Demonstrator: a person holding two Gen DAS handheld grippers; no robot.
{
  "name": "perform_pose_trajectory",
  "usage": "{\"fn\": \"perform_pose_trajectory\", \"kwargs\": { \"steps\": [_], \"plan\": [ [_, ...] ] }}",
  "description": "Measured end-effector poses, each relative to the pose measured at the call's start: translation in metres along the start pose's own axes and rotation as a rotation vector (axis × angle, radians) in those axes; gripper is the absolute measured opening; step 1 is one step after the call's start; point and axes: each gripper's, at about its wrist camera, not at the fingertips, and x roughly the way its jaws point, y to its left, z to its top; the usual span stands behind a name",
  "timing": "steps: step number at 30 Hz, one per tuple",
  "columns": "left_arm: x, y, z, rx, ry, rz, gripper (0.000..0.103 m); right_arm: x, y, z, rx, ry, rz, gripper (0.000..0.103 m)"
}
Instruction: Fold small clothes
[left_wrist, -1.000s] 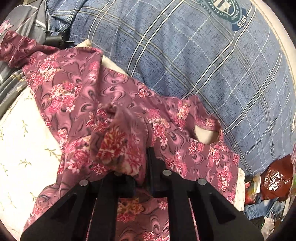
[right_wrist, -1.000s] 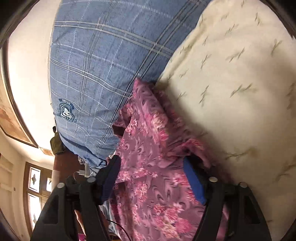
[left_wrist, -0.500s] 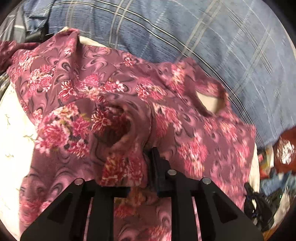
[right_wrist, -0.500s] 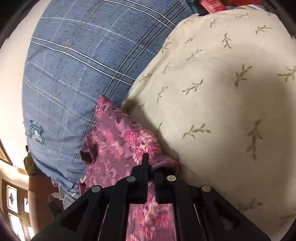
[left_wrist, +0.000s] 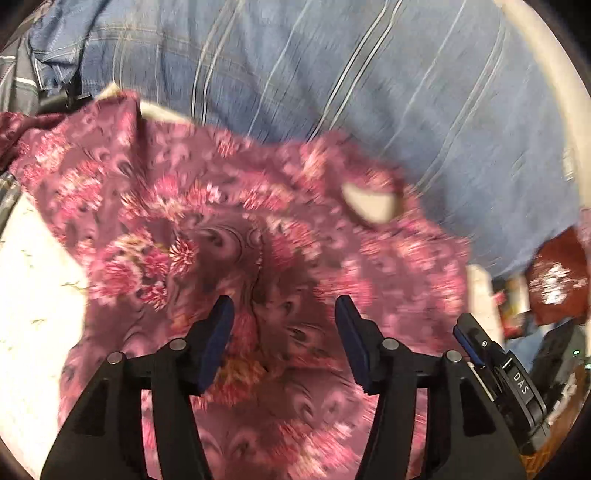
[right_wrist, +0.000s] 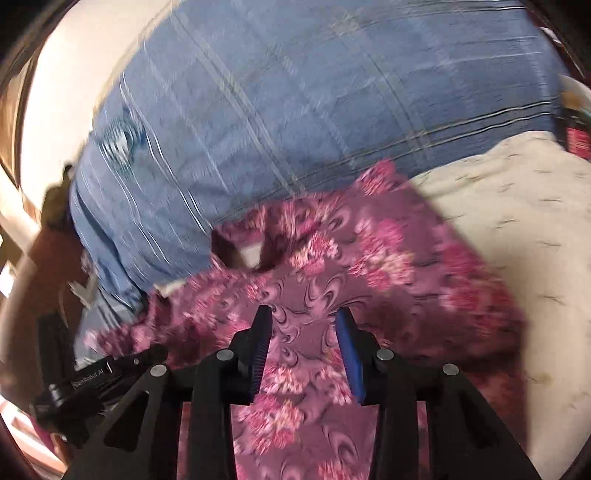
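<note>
A: Since both tools are spread with nothing pinched between the pads, what risk is flagged?

B: Slippage of the fold. The floral garment (left_wrist: 236, 206) is left loose on the cream leaf-print bedding (right_wrist: 517, 206), its far edge against the blue plaid cover (left_wrist: 369, 92). A raised crease is seen in front of the left gripper (left_wrist: 282, 317); if a jaw is dragged across it on retreat, the layer could be pulled out of line.

A: Anything else?

B: A pad could be snagged in the small opening (left_wrist: 369, 203) far right in the left view, where cream shows through. Both frames are blurred, so edges cannot be judged well. A regrasp aimed off the hem would bunch the cloth.

A: Right tool state?

B: The right gripper (right_wrist: 304, 321) is opened narrower than the left, blue pads visible, patterned cloth seen between and below them, nothing clamped. Contact with the cloth cannot be told.

A: Pose?

B: The left tool is held low over the near part of the garment, pointed far toward the plaid cover. The right one is pointed the same way, over the near middle of the cloth, cream bedding to its right. Each tool is glimpsed at the edge of the other's view, so they are judged close together.

A: Progress?

B: Judged partway; cloth not yet squared.
</note>
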Motion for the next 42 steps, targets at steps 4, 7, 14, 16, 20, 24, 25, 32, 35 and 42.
{"fn": "perform_pose_trajectory", "kwargs": {
  "steps": [4,7,14,16,20,24,25,32,35,42],
  "plan": [
    [0.019,0.010,0.002,0.005,0.004,-0.016,0.061,0.035,-0.001,-0.017,-0.070,0.043,-0.090,0.037],
    [0.008,0.020,0.011,-0.010,0.027,-0.067,0.061,0.031,0.014,-0.017,-0.125,0.058,-0.119,0.039],
    [-0.083,0.128,0.064,-0.191,-0.159,-0.043,0.074,0.048,0.041,-0.049,-0.264,0.043,-0.109,0.072],
    [-0.102,0.168,0.079,-0.237,-0.181,0.030,0.075,0.049,0.051,-0.054,-0.323,0.040,-0.129,0.083],
    [-0.131,0.252,0.099,-0.344,-0.198,0.119,0.079,0.055,0.063,-0.056,-0.376,0.055,-0.170,0.088],
    [-0.140,0.302,0.109,-0.383,-0.191,0.194,0.081,0.054,0.063,-0.057,-0.378,0.054,-0.162,0.090],
    [-0.138,0.307,0.111,-0.381,-0.192,0.205,0.081,0.053,0.062,-0.057,-0.374,0.053,-0.156,0.091],
    [-0.104,0.327,0.134,-0.328,-0.155,0.314,0.081,0.053,0.060,-0.056,-0.353,0.049,-0.121,0.092],
    [-0.080,0.329,0.143,-0.303,-0.115,0.333,0.066,0.052,0.057,-0.055,-0.339,0.046,-0.095,0.094],
    [-0.107,0.297,0.151,-0.326,-0.197,0.184,0.004,0.048,0.049,-0.053,-0.304,0.038,-0.043,0.095]
  ]
}}
